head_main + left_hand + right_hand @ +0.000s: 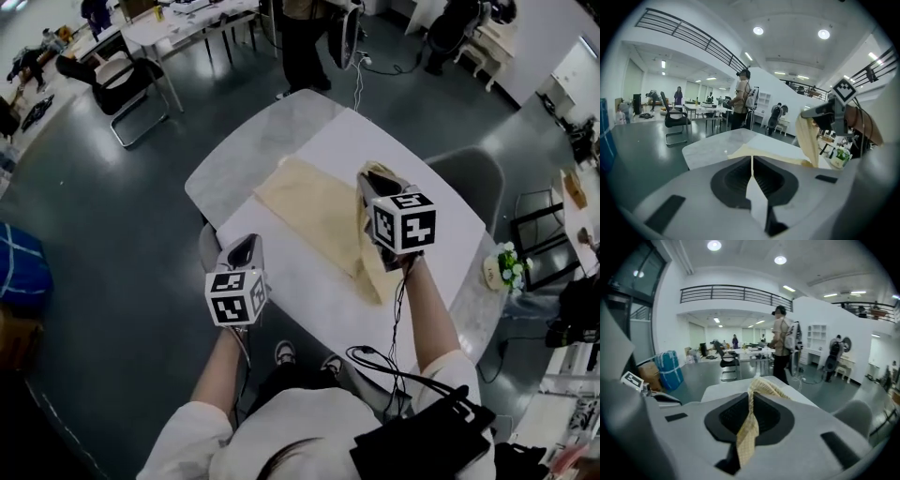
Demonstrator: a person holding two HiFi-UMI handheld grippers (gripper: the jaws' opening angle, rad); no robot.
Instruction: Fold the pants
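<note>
Cream pants [314,211] lie across the white table [234,169]. Their near right end is lifted off the top and hangs in a loose fold [808,140]. My right gripper [378,187] is shut on that lifted end, and the cloth [747,432] runs pinched between its jaws [751,397]. My left gripper [244,246] hovers over the table's near left edge, apart from the pants. Its jaws [752,159] stand together with only a pale sliver in the seam, and no cloth hangs from it.
A grey chair [469,178] stands at the table's right side, and a small pot of flowers [506,267] sits near the right edge. A person [305,47] stands beyond the far end. A black chair [127,84] and a blue bag [19,262] are on the floor to the left.
</note>
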